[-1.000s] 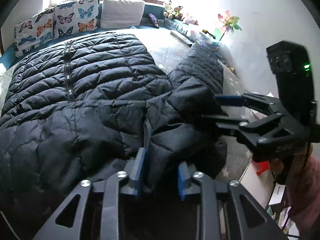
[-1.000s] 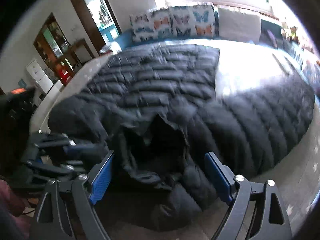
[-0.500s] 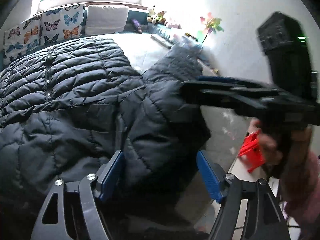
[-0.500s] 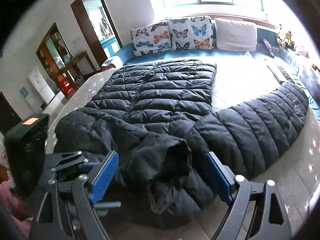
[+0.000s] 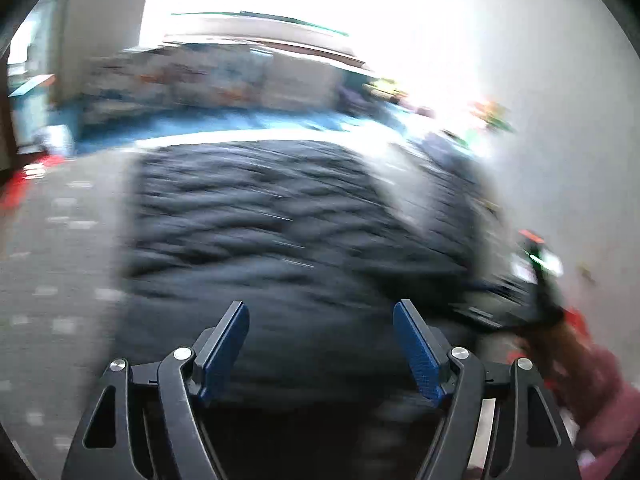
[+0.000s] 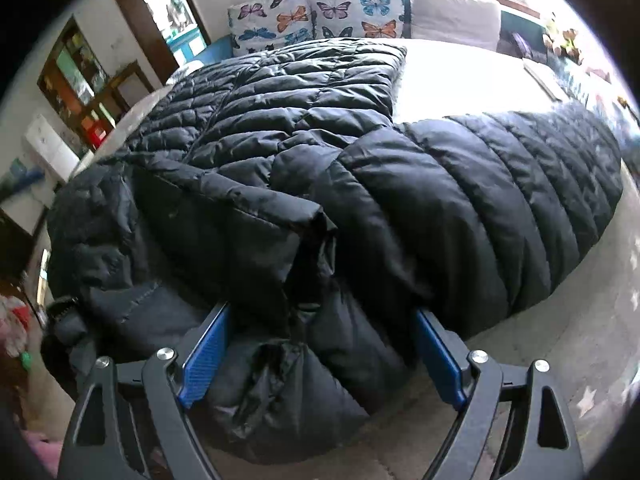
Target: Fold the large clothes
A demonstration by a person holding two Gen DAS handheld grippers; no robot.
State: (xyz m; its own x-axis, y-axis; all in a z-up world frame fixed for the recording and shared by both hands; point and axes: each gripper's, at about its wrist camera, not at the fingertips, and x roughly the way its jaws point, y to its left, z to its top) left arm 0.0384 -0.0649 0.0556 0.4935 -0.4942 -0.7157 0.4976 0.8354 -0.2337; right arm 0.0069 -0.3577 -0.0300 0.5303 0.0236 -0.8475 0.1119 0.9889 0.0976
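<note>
A big black quilted puffer jacket (image 6: 300, 120) lies spread on a pale bed (image 6: 460, 80), one sleeve (image 6: 500, 200) stretched to the right. Its near end is bunched into a crumpled fold (image 6: 280, 380). My right gripper (image 6: 320, 332) is open and straddles that fold; the blue pads (image 6: 208, 344) stand at its sides. The left wrist view is smeared by motion. There my left gripper (image 5: 320, 320) is open with nothing held, hovering above the jacket (image 5: 280, 240). The right gripper (image 5: 500, 300) shows as a dark blur at the right edge, held by a hand with a pink sleeve (image 5: 600, 400).
Butterfly cushions (image 6: 320, 12) and a white pillow (image 6: 452, 12) line the head of the bed. Small toys (image 6: 560, 40) sit on the right ledge. A wooden shelf unit (image 6: 76, 80) and a doorway stand at the left. Star-patterned bedding (image 6: 580, 320) lies bare right of the jacket.
My left gripper let go of the jacket fold, opened wide, then pulled back and swung so the whole jacket shows. The right gripper sank closer over the bunched fabric.
</note>
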